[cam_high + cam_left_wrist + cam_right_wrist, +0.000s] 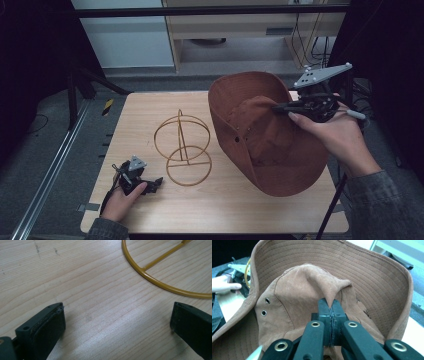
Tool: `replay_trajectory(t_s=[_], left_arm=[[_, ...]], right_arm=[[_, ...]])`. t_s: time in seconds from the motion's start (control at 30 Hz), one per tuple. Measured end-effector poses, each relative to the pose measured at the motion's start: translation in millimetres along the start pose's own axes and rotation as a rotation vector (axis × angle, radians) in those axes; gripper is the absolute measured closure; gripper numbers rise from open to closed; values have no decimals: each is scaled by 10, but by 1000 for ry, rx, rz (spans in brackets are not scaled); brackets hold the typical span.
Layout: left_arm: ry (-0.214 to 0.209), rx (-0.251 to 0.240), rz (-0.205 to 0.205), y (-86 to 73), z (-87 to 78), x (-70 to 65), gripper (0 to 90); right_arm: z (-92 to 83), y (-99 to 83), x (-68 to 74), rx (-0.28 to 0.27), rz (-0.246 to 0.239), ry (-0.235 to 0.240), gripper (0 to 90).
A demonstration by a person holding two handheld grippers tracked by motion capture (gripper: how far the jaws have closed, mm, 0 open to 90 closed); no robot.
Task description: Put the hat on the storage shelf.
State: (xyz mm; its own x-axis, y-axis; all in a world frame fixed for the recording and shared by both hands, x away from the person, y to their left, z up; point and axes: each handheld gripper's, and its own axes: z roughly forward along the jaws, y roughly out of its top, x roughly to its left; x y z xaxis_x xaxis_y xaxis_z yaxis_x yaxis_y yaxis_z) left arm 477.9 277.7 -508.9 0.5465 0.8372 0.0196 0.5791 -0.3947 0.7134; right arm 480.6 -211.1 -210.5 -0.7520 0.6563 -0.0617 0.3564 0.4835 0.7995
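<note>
A brown brimmed hat (260,135) hangs tilted over the right half of the wooden table (150,210), its crown facing me. My right gripper (278,107) is shut on a pinch of the crown's cloth (334,293), lifting it into a peak. A gold wire hat stand (182,147) stands at the table's middle, its base ring (160,283) flat on the wood. My left gripper (159,182) rests low on the table just left of that ring, jaws wide apart with bare wood between them; its fingers (42,327) hold nothing.
Beyond the far table edge stand a pale cabinet (250,35) and hanging cables (310,47). A metal rail (50,170) runs along the floor on the left. The table's front left corner and back left area are bare wood.
</note>
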Motion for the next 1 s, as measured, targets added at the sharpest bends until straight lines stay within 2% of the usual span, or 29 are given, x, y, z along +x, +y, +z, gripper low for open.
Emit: replay_trajectory(t_s=[0.33, 0.63, 1.0], left_arm=[[0, 0, 0, 0, 0, 0, 0], [0, 1, 0, 0, 0, 0, 0], [2, -1, -1, 0, 1, -1, 0]], right_arm=[[52, 136, 114, -40, -12, 5, 895], [128, 350, 224, -73, -29, 16, 895], [217, 521, 327, -89, -41, 22, 895]])
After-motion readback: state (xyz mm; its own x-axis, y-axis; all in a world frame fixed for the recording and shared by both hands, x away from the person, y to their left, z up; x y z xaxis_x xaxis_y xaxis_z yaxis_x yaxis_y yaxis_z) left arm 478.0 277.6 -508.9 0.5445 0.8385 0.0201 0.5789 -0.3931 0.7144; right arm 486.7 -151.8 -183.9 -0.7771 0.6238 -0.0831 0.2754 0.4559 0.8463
